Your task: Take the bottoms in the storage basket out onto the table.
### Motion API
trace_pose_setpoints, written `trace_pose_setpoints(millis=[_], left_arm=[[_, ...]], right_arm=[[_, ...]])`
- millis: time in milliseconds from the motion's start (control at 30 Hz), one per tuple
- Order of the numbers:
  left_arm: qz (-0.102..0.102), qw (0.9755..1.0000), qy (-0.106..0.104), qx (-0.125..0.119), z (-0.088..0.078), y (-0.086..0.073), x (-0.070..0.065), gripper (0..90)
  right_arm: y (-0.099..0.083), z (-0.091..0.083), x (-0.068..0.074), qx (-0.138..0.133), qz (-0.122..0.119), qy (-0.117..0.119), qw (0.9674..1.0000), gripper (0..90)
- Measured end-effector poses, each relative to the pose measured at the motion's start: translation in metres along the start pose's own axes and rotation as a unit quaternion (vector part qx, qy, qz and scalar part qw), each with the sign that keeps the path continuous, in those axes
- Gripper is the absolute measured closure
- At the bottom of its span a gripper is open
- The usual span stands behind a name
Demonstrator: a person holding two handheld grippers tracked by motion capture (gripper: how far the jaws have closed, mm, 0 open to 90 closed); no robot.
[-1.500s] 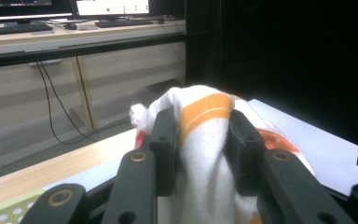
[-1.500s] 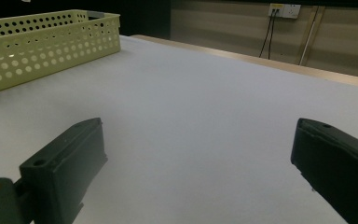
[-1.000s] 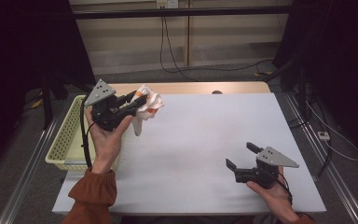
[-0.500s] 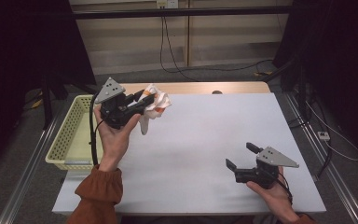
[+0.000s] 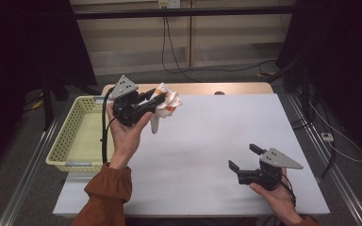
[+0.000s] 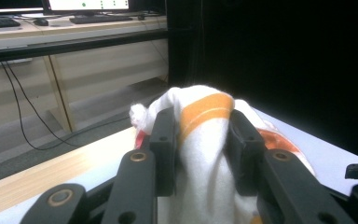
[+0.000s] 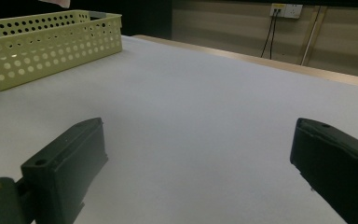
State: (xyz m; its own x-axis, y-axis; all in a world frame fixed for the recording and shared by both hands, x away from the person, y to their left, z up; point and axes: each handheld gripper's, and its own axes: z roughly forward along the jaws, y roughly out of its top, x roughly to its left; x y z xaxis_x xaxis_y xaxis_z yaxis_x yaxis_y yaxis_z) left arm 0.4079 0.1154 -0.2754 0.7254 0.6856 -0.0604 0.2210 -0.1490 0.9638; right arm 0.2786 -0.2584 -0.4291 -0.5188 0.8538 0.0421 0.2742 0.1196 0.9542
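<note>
— What do we have under everything here?

— We see a rectangular table with a matte white top [image 5: 226, 141] and a strip of pale wood along its far edge [image 5: 226, 88]. In the right gripper view the same white surface [image 7: 205, 121] runs out to that wooden strip.

— And what rests directly on it?

— We make out one thing: a pale yellow-green perforated plastic basket [image 5: 62, 147], oblong, at the left edge of the table. It seems to hang partly past that edge, though we cannot tell how far. In the right gripper view the basket [image 7: 37, 51] stands upright on the white top, far left.
</note>
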Motion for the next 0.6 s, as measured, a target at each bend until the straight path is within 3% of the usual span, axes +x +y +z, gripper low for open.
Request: trace_pose_setpoints(millis=[433, 600], left_arm=[[0.007, 1.0, -0.005, 0.004, 0.011, 0.003, -0.006, 67.9], [0.0, 0.9999, -0.01, 0.003, 0.018, 0.002, -0.008, 67.9]], right_arm=[[0.0, 0.0, 0.0, 0.001, -0.001, 0.0, 1.0, 3.4], [0.0, 0.0, 0.0, 0.0, 0.003, -0.001, 1.0, 3.3]])
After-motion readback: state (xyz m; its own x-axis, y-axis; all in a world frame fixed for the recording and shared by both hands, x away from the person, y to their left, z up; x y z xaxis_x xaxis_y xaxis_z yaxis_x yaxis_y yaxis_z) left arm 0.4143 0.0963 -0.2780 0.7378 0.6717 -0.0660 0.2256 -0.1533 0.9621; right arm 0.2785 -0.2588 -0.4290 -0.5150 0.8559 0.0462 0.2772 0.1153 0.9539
